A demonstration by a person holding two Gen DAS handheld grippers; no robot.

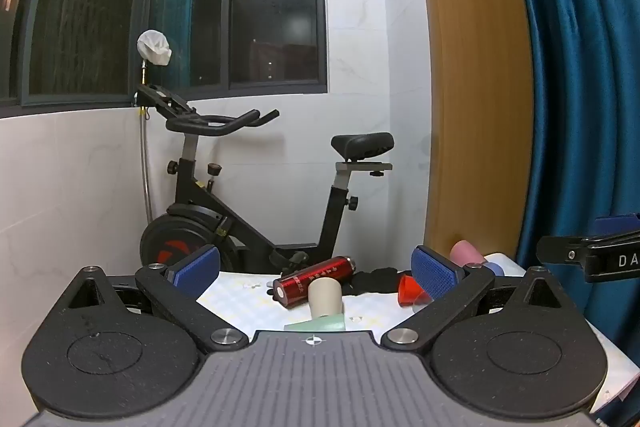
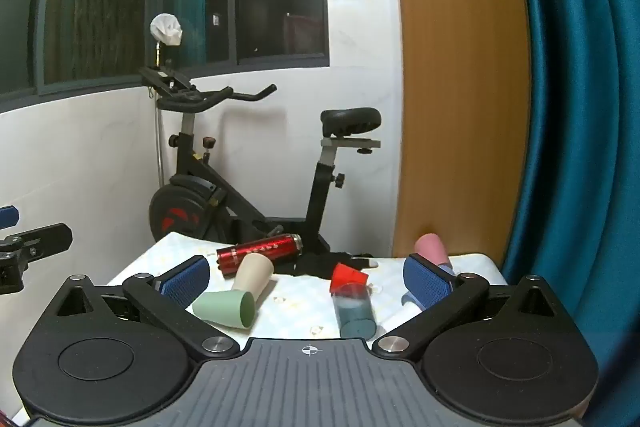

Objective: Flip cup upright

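Several cups lie on their sides on a small white table (image 2: pixel 296 319): a green cup (image 2: pixel 224 308), a beige cup (image 2: pixel 253 275), a red cup (image 2: pixel 347 275), a dark teal cup (image 2: pixel 355 311) and a pink cup (image 2: pixel 431 249). In the left wrist view I see the beige cup (image 1: pixel 325 297), the green cup's edge (image 1: pixel 316 325), the red cup (image 1: pixel 412 290) and the pink cup (image 1: pixel 466 253). My left gripper (image 1: pixel 316 273) is open and empty above the table's near side. My right gripper (image 2: pixel 306 279) is open and empty, with the cups between and beyond its fingers.
A red metal bottle (image 2: pixel 259 254) lies on the table behind the beige cup, beside a black glove (image 2: pixel 324 263). An exercise bike (image 2: pixel 248 163) stands behind the table by the tiled wall. A wooden panel (image 2: pixel 452 107) and a blue curtain (image 2: pixel 580 107) are at the right.
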